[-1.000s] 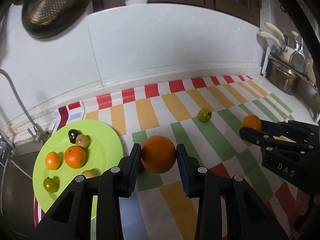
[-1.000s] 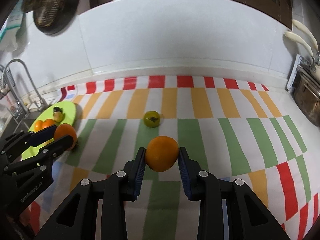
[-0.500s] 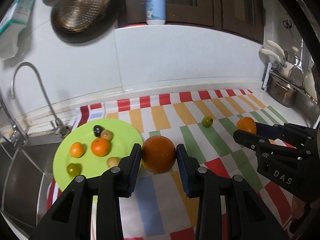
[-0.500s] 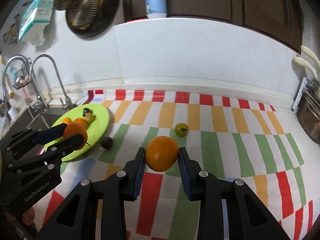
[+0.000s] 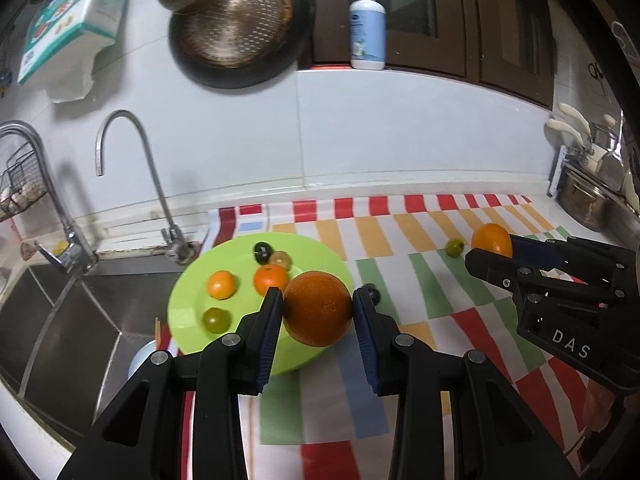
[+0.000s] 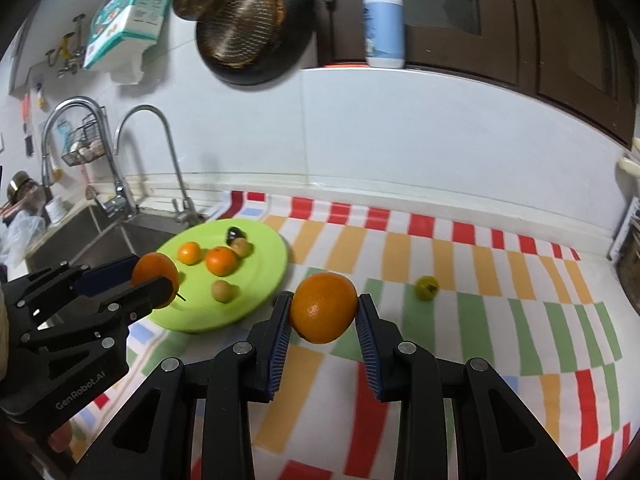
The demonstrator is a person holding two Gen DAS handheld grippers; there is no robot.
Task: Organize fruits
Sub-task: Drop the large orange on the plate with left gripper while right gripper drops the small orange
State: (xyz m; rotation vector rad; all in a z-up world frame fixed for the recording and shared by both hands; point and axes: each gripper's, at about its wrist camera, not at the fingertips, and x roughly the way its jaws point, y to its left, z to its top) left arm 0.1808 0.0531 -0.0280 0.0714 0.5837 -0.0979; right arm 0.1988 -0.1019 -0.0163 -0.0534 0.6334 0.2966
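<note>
My left gripper (image 5: 318, 312) is shut on a large dark orange (image 5: 318, 309) and holds it above the right edge of the green plate (image 5: 192, 312). The plate carries several small fruits, among them two small oranges (image 5: 270, 278) and a green one (image 5: 216, 320). My right gripper (image 6: 323, 312) is shut on a lighter orange (image 6: 323, 307), in the air to the right of the plate (image 6: 264, 280). A small green fruit (image 6: 426, 288) lies on the striped cloth (image 6: 480, 320). A dark fruit (image 5: 372, 294) lies beside the plate, partly hidden by my left finger.
A steel sink (image 5: 48, 320) with taps (image 5: 160, 184) lies left of the plate. A pan (image 5: 236, 28) hangs on the wall, a soap bottle (image 5: 367, 24) stands on the ledge. A steel pot (image 5: 584, 204) sits at the far right.
Both grippers have risen and pulled back with their oranges; the view now takes in the sink and wall. The left gripper's orange now hangs over the plate's right edge.
</note>
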